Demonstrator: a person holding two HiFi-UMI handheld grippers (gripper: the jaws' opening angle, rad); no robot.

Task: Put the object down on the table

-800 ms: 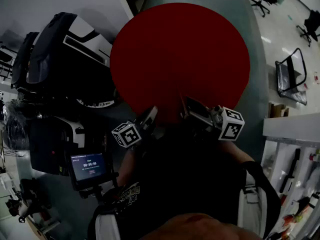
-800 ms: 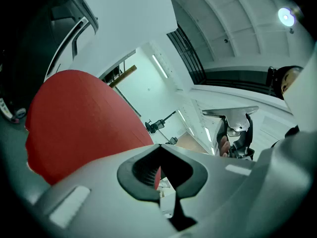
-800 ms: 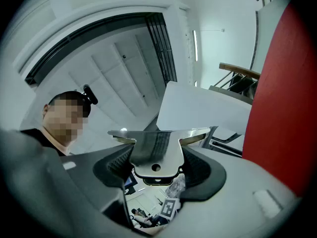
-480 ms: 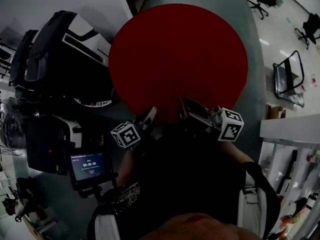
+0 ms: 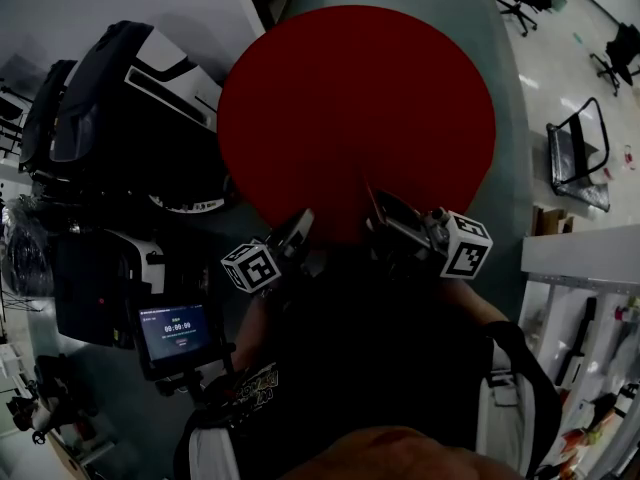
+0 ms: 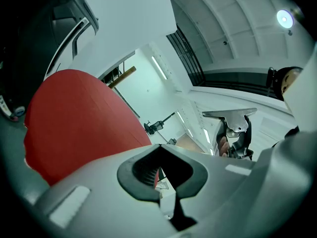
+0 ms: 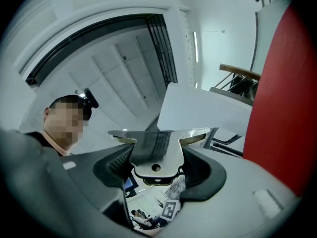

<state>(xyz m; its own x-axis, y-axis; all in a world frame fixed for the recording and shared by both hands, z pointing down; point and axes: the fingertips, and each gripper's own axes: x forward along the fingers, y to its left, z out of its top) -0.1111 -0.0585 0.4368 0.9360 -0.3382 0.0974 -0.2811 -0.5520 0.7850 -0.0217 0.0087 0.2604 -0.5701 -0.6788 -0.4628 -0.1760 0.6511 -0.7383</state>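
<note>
Right gripper [image 7: 156,166]: fingers [image 7: 200,170] pinching the stem of a flat metal tool [image 7: 156,148]. The tool's crossbar runs across the fingertips and projects past them, with the stem lying back between the pads. Left gripper [image 6: 161,175]: fingers pressed together, nothing between them, stationed just beside the right. Red desk [image 5: 355,98] lies ahead of and below both sets of fingertips. The tool appears clear of its surface, though the dim head view leaves that uncertain. Judgement: the set-down calls for the holding fingers to travel forward and down, crossbar kept level
</note>
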